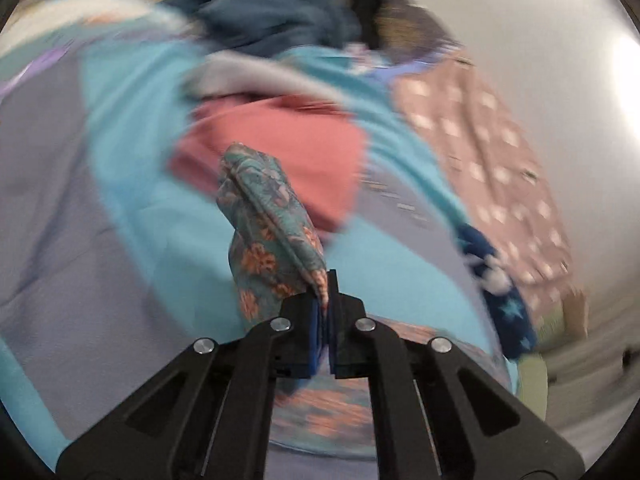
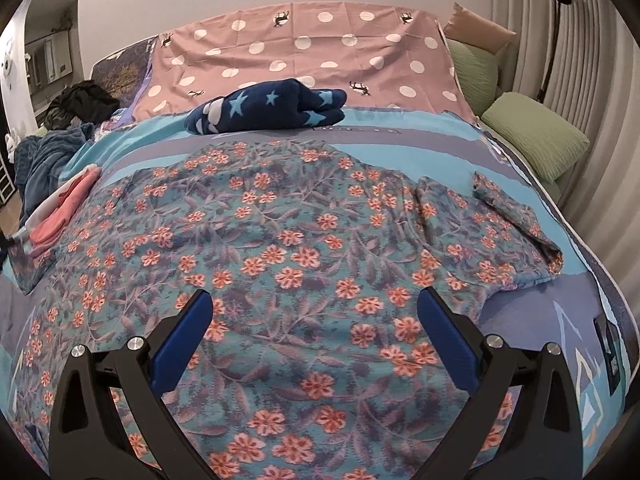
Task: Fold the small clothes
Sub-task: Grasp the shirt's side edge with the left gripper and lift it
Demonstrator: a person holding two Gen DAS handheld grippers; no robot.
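The floral garment (image 2: 280,248) lies spread on the bed (image 2: 520,152): light, limp, probably slippery. Left tongs (image 1: 327,312) pinch one bunched edge; right tongs (image 2: 316,336) hover apart. Grip corners.

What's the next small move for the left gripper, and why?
Probably carry the pinched sleeve across onto the shirt body. The left gripper is shut on a lifted fold of the floral shirt, which lies flat on the bed; the right gripper is open above it.

Soft indoor light (left view motion-blurred)
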